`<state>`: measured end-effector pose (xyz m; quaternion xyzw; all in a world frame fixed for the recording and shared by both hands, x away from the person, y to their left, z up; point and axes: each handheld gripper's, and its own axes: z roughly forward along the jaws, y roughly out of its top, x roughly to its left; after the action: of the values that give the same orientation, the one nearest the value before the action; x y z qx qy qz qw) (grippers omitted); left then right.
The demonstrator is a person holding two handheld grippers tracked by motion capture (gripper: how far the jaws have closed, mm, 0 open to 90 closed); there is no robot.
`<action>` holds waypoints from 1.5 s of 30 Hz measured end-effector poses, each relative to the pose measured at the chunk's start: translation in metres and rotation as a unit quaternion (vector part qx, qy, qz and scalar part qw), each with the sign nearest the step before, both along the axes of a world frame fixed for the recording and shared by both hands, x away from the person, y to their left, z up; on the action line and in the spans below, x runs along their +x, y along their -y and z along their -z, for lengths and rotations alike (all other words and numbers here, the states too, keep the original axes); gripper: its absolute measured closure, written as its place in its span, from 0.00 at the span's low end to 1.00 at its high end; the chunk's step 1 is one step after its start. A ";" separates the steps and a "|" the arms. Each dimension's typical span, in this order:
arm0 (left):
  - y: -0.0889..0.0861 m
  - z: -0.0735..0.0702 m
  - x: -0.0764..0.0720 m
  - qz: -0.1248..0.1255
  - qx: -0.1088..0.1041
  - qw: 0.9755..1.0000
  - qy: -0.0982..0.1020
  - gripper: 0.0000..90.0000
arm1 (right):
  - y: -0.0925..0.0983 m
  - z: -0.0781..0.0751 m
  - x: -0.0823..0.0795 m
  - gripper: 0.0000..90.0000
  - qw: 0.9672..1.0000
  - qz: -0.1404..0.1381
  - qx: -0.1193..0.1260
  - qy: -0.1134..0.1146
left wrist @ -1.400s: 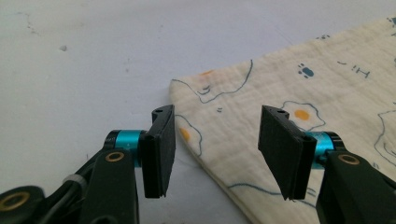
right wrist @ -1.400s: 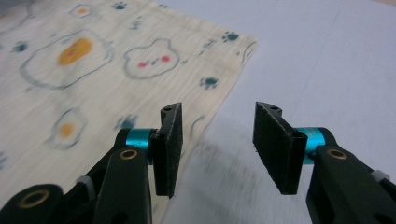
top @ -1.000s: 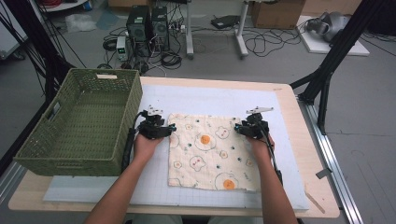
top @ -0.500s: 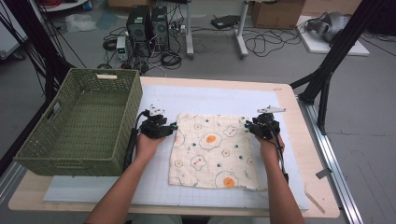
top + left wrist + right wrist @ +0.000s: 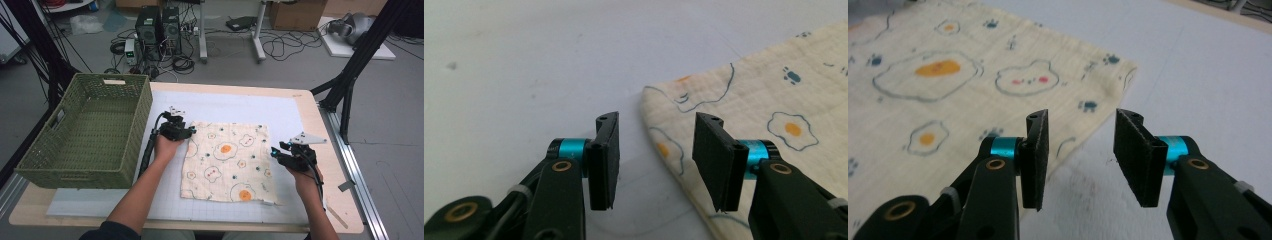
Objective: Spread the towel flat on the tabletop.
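cloth: cream quilted cotton cloth printed with fried eggs and paw marks (image 5: 227, 161) — lies flat and spread out at centre frame of the high view, on the pale grid mat (image 5: 240, 110) covering the wooden table (image 5: 334, 165).
left gripper: black two-jaw left gripper (image 5: 189, 131) sits left of centre in the high view, at the cloth's upper left corner. In the left gripper view its jaws are spread, with the cloth's edge (image 5: 744, 120) running up between them toward the right pad; no pad presses on the fabric. Jaws have just been closing.
right gripper: black two-jaw right gripper (image 5: 275, 151) is right of centre in the high view, just beside the cloth's right edge. In the right gripper view its jaws are spread, with bare mat between them and the cloth's edge (image 5: 973, 75) under the left pad — nothing is pinched. Jaws have just been opening.
basket: green woven plastic basket (image 5: 85, 131) stands at the left of the high view, apart from the cloth.
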<state>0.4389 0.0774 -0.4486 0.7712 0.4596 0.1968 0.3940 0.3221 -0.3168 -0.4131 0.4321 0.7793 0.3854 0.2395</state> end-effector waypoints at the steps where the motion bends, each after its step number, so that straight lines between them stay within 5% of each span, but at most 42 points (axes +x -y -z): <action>1: 0.003 0.001 0.001 0.003 0.007 1.000 -0.002 0.60 | 0.001 0.003 -0.004 0.64 1.000 0.000 -0.001 -0.004; 3: 0.007 0.001 0.002 0.010 0.022 1.000 0.012 0.64 | 0.002 0.008 -0.009 0.64 1.000 0.000 0.004 -0.006; 6: 0.010 0.000 0.000 0.000 0.062 0.998 0.032 0.96 | 0.002 0.014 -0.012 0.64 1.000 -0.001 0.006 -0.017; 11: 0.000 0.001 0.005 -0.048 0.051 0.997 0.030 0.97 | -0.001 0.019 -0.013 0.65 1.000 -0.011 0.010 -0.023; 12: -0.001 0.001 0.005 -0.052 0.047 0.997 0.029 0.94 | -0.002 0.019 -0.014 0.65 1.000 -0.011 0.014 -0.025; 16: -0.008 0.000 0.004 -0.051 0.000 0.999 0.002 0.59 | -0.009 0.021 -0.013 0.66 0.999 -0.022 0.016 -0.029; 22: -0.020 -0.009 -0.009 -0.042 -0.013 0.999 0.012 0.56 | -0.020 0.034 -0.002 0.76 0.997 -0.035 -0.002 -0.065; 24: -0.023 -0.012 -0.014 -0.042 -0.022 0.999 0.023 0.56 | -0.019 0.034 -0.002 0.92 0.997 -0.038 0.001 -0.064; 26: -0.025 -0.012 -0.018 -0.037 -0.031 0.999 0.022 0.56 | -0.019 0.031 -0.003 0.96 0.998 -0.027 -0.023 -0.060; 29: -0.027 -0.009 -0.024 -0.024 -0.046 0.999 0.003 0.52 | -0.016 0.031 -0.003 0.95 0.998 -0.010 -0.028 -0.061; 33: -0.026 -0.006 -0.029 -0.016 -0.050 0.999 -0.001 0.50 | -0.012 0.028 -0.006 0.75 0.999 -0.006 -0.015 -0.046; 37: -0.019 -0.004 -0.029 -0.006 -0.056 0.998 0.002 0.52 | -0.003 0.024 -0.009 0.67 0.999 0.007 0.010 -0.030; 41: -0.006 0.001 -0.031 0.013 -0.035 0.999 0.000 0.55 | 0.003 0.023 -0.010 0.64 0.999 0.015 0.017 -0.027; 43: 0.000 0.002 -0.033 0.017 0.000 1.000 0.007 0.57 | 0.004 0.024 -0.010 0.64 0.999 0.014 0.017 -0.026; 45: 0.003 0.002 -0.036 0.021 0.032 0.999 0.026 0.71 | 0.005 0.024 -0.011 0.64 0.999 0.016 0.019 -0.026</action>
<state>0.4033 0.0743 -0.4504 0.7876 0.4266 0.2232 0.3845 0.3115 -0.3218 -0.4369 0.4590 0.7707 0.3849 0.2172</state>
